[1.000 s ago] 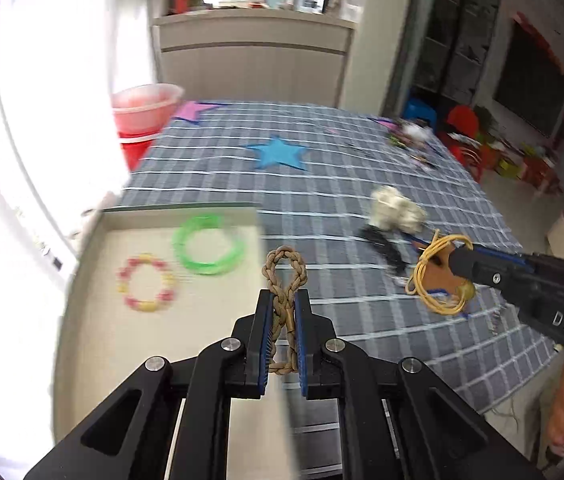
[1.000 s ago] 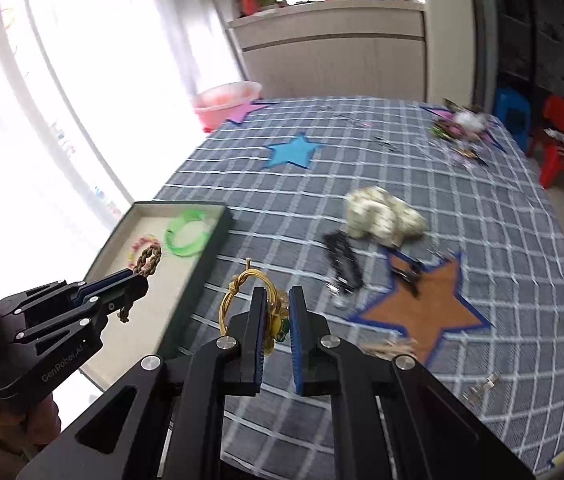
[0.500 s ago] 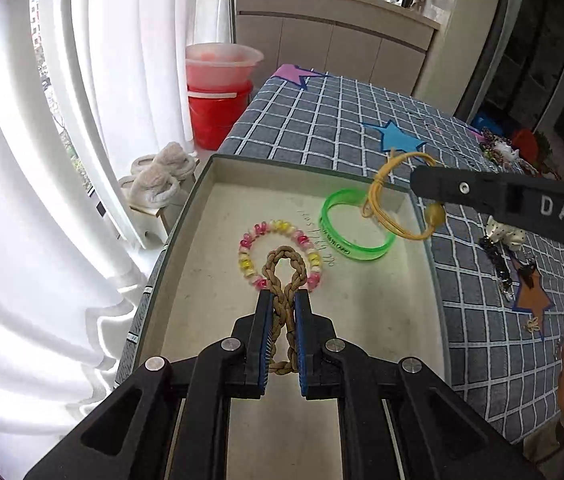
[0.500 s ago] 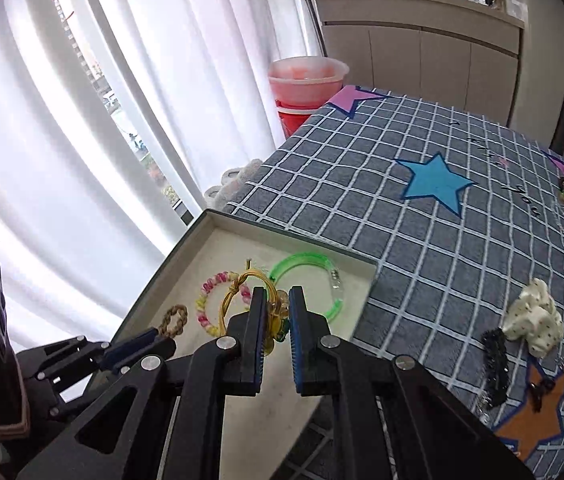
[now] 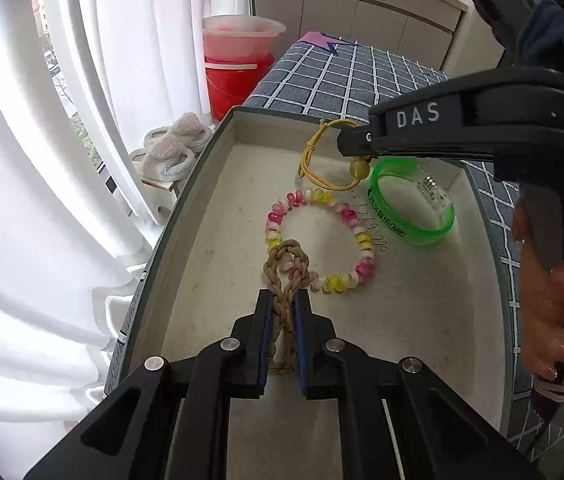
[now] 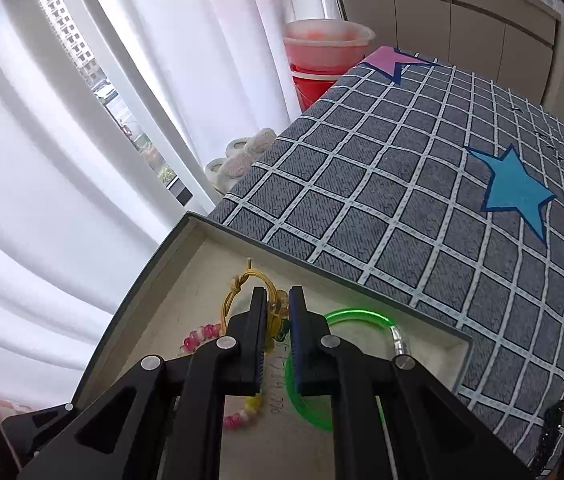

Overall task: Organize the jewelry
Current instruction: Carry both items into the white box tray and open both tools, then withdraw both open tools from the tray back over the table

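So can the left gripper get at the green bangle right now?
Probably not: the left gripper is shut on the braided bracelet, and the right gripper hangs just above the green bangle.

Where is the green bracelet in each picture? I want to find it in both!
Left wrist view: the green bracelet lies in the tray, right of centre, just under the right gripper.
Right wrist view: the green bracelet is low in the middle, partly hidden behind the gripper's fingers.
Shared landmark: the pink and yellow bead bracelet beside it.
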